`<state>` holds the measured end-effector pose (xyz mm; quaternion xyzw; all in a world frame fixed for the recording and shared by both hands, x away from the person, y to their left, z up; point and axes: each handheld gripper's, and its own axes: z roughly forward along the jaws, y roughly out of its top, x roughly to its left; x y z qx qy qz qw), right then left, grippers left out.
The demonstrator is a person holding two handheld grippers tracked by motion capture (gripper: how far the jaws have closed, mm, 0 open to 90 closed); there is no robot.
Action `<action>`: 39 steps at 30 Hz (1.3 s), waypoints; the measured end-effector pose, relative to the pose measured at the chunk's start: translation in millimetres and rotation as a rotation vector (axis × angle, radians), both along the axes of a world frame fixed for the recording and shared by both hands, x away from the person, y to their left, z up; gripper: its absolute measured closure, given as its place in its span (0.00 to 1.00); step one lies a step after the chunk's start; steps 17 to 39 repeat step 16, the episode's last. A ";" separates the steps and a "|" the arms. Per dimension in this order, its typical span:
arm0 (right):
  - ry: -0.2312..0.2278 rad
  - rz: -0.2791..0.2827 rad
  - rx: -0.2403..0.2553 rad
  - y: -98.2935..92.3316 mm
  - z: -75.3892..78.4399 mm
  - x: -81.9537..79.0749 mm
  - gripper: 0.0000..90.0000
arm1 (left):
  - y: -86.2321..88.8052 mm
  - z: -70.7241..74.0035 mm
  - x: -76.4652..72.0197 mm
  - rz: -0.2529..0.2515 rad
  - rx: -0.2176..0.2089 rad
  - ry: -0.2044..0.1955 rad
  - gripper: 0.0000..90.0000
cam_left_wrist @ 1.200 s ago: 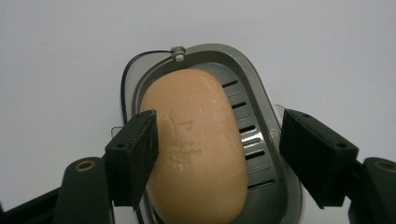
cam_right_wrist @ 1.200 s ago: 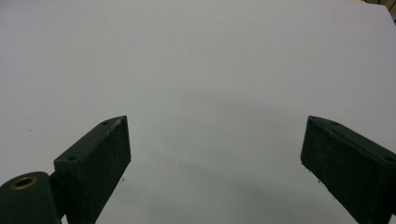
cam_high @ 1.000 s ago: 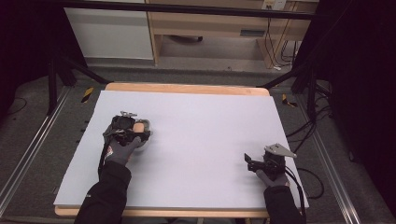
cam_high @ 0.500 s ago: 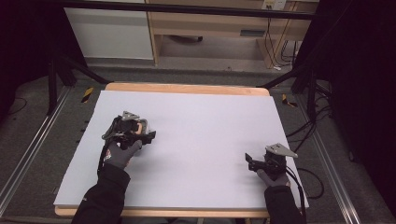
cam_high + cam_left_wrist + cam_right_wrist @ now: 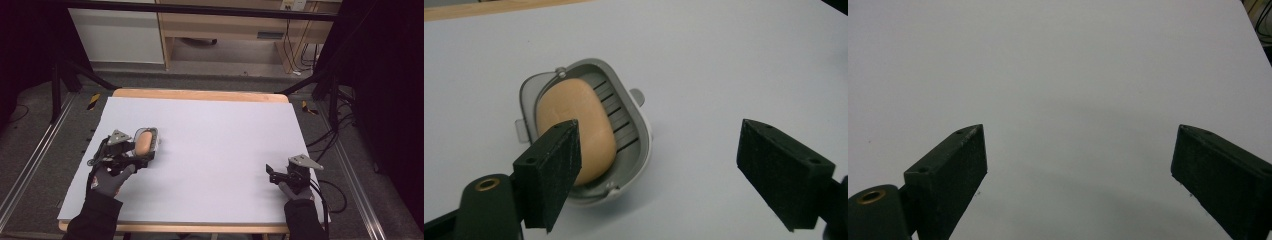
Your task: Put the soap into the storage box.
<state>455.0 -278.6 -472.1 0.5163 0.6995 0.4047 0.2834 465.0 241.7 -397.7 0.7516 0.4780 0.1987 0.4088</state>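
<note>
An orange bar of soap lies in a grey slotted soap dish on the white table top. In the high view the soap and its dish sit at the table's left. My left gripper is just on the near side of the dish. Its jaws have just been opening and stand wide apart in the left gripper view, with nothing between them; the left pad covers the soap's near end. My right gripper rests near the front right, and its jaws are open over bare table.
The white sheet covers a wooden table whose edge shows at the back. Metal rails run along both sides on the floor. Cables trail off the right side. A wooden cabinet stands beyond the table.
My left gripper has drawn back from the dish toward the person and its jaws have spread, leaving the soap in the dish uncovered. The right gripper has kept still.
</note>
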 end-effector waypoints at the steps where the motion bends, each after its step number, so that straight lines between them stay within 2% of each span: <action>1: 0.004 -0.004 0.002 0.2 -0.2 0.0 0.09 | 0.0 0.0 0.0 0.000 0.000 0.000 0.19; 7: 0.007 -0.006 0.001 0.2 0.0 -0.8 0.08 | 20.3 -5.4 -15.0 0.038 0.011 -0.011 0.17; 14: 0.020 -0.003 -0.007 0.8 -2.0 -0.7 0.08 | 43.0 -21.5 -17.9 0.087 -0.008 -0.004 0.16; 16: 0.022 -0.001 -0.004 1.4 -2.1 -1.2 0.08 | 48.6 -28.8 -16.8 0.101 0.009 0.011 0.16; 39: 0.022 -0.001 -0.004 1.4 -2.1 -1.2 0.08 | 48.6 -28.8 -16.8 0.101 0.009 0.011 0.16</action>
